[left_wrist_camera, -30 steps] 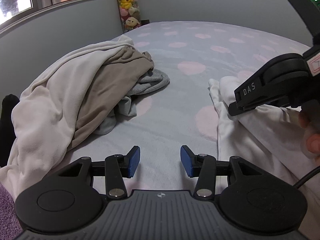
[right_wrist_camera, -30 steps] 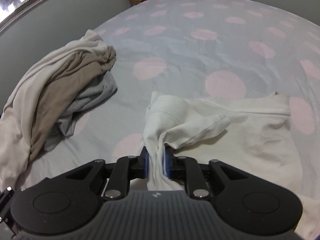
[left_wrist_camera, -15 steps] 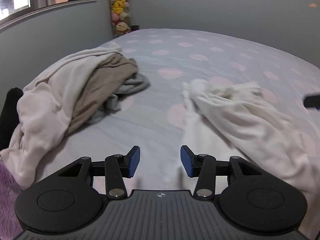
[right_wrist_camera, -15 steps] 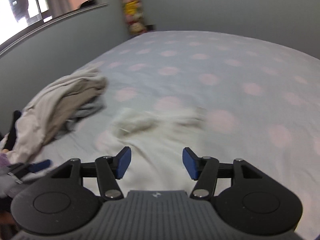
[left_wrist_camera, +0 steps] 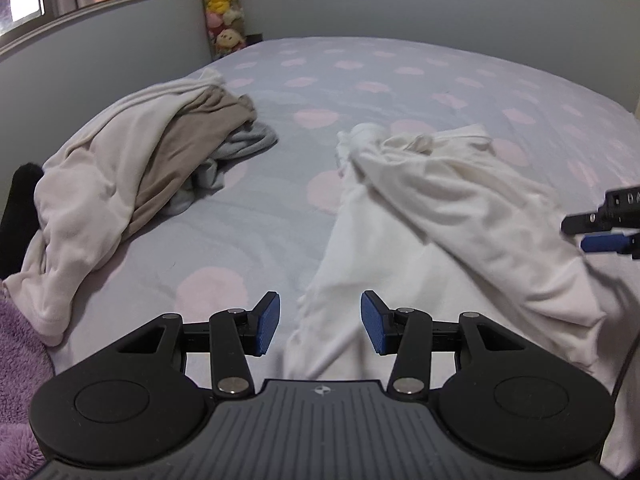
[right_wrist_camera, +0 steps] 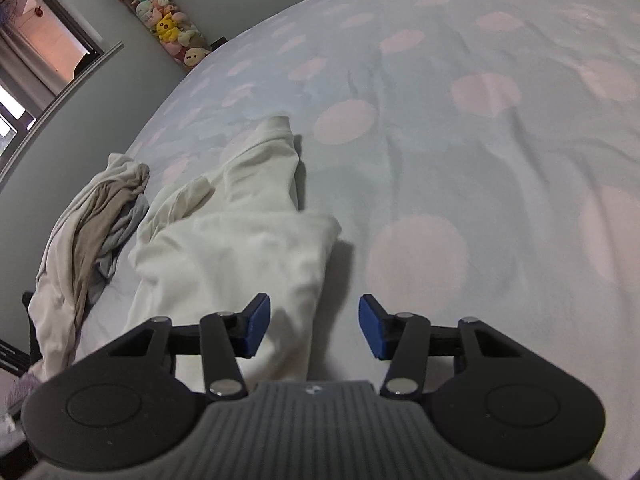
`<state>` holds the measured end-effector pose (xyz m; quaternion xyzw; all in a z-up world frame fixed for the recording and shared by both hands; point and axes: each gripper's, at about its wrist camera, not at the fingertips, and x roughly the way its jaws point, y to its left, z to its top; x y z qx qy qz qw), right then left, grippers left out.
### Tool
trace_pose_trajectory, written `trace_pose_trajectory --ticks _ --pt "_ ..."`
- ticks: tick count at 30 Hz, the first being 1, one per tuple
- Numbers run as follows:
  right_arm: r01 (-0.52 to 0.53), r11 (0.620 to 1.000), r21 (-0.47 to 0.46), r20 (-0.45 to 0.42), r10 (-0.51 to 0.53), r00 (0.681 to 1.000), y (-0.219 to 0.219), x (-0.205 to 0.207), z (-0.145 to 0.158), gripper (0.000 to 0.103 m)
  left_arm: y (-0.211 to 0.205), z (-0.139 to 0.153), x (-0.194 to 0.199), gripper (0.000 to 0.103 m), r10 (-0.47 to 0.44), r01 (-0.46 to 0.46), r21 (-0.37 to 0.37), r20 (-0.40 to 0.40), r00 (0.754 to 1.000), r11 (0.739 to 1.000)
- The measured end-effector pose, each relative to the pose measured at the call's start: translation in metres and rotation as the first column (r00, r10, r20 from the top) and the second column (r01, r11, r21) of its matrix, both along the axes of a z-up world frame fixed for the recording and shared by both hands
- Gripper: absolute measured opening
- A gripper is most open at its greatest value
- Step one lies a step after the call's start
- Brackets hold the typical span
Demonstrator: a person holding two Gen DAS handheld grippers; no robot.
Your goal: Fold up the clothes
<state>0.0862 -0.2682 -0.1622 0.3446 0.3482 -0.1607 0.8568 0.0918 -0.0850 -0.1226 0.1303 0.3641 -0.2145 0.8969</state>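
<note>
A crumpled white garment (left_wrist_camera: 440,208) lies on the dotted bed sheet (left_wrist_camera: 400,80), its near edge running under my left gripper (left_wrist_camera: 320,328). That gripper is open, with only a loose bit of cloth below the gap and nothing pressed. My right gripper (right_wrist_camera: 314,328) hovers over the garment's right edge (right_wrist_camera: 248,248). Its jaws are closing, and the blue pads (right_wrist_camera: 256,326) stand apart from the cloth. In the left wrist view the right gripper (left_wrist_camera: 576,234) pokes in at the right edge, beside the garment.
A pile of cream, tan and grey clothes (left_wrist_camera: 120,184) (right_wrist_camera: 88,232) sits at the left of the bed. A purple fluffy fabric (left_wrist_camera: 16,344) and a black item (left_wrist_camera: 20,200) lie at the near left. Plush toys (left_wrist_camera: 222,8) hang in the far corner.
My right gripper let go of the white garment's bunched fold, opened, and swung to the right with a roll. The left gripper drew back, and more of the garment shows.
</note>
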Motion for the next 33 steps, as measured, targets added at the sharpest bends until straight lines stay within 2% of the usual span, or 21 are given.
trace_pose_trajectory --ticks 1,3,4,5,8,10,14,16,19,22,26,29,33 --pt "0.0 1.0 -0.001 0.001 0.0 1.0 -0.003 0.005 -0.001 0.049 0.0 -0.002 0.003 0.043 0.006 -0.005 0.002 -0.009 1.0 1.0" --pt "-0.007 1.0 0.001 0.003 0.007 1.0 -0.009 0.015 -0.004 0.038 -0.001 -0.005 0.007 0.043 0.014 -0.014 0.009 -0.025 1.0 1.0" --pt "-0.015 1.0 0.001 0.006 0.015 1.0 -0.011 0.018 -0.004 0.026 -0.002 -0.007 0.009 0.043 0.017 -0.016 0.016 -0.033 0.999 1.0" --pt "-0.026 1.0 -0.001 0.01 0.026 1.0 -0.012 0.019 -0.003 0.018 -0.002 -0.009 0.011 0.043 0.02 -0.019 0.023 -0.041 0.999 1.0" --pt "-0.069 0.996 -0.052 0.046 0.071 0.996 -0.005 0.016 0.008 0.008 -0.002 -0.012 0.014 0.043 0.038 -0.036 0.035 -0.056 0.998 0.999" --pt "-0.108 0.99 -0.087 0.091 0.116 0.989 0.006 0.008 0.022 0.006 0.002 -0.009 0.013 0.043 0.052 -0.051 0.026 -0.055 0.997 0.998" --pt "-0.197 0.967 -0.165 0.168 0.224 0.96 0.041 -0.005 0.056 0.005 0.015 0.007 0.01 0.042 0.066 -0.069 -0.05 -0.067 0.996 0.996" --pt "-0.255 0.94 -0.227 0.18 0.298 0.937 0.068 -0.008 0.071 0.005 0.021 0.014 0.009 0.034 0.061 -0.068 -0.081 -0.085 0.995 0.994" --pt "-0.345 0.889 -0.302 0.166 0.405 0.899 0.107 -0.007 0.082 0.004 0.032 0.022 0.004 0.033 0.083 -0.092 -0.101 -0.094 0.992 0.991" --pt "-0.431 0.826 -0.365 0.122 0.501 0.857 0.149 0.0 0.079 0.004 0.047 0.026 0.002 0.033 0.12 -0.131 -0.114 -0.104 0.987 0.985" --pt "-0.517 0.746 -0.419 0.052 0.589 0.807 0.193 0.017 0.062 0.004 0.071 0.025 0.004 0.033 0.163 -0.181 -0.136 -0.137 0.977 0.974" --pt "-0.558 0.69 -0.461 -0.013 0.624 0.782 0.22 0.033 0.04 0.004 0.086 0.021 0.009 0.033 0.181 -0.209 -0.165 -0.17 0.969 0.964" --pt "-0.611 0.644 -0.461 -0.087 0.653 0.753 0.243 0.049 0.012 0.004 0.097 0.014 0.015 0.033 0.179 -0.223 -0.212 -0.207 0.962 0.952"
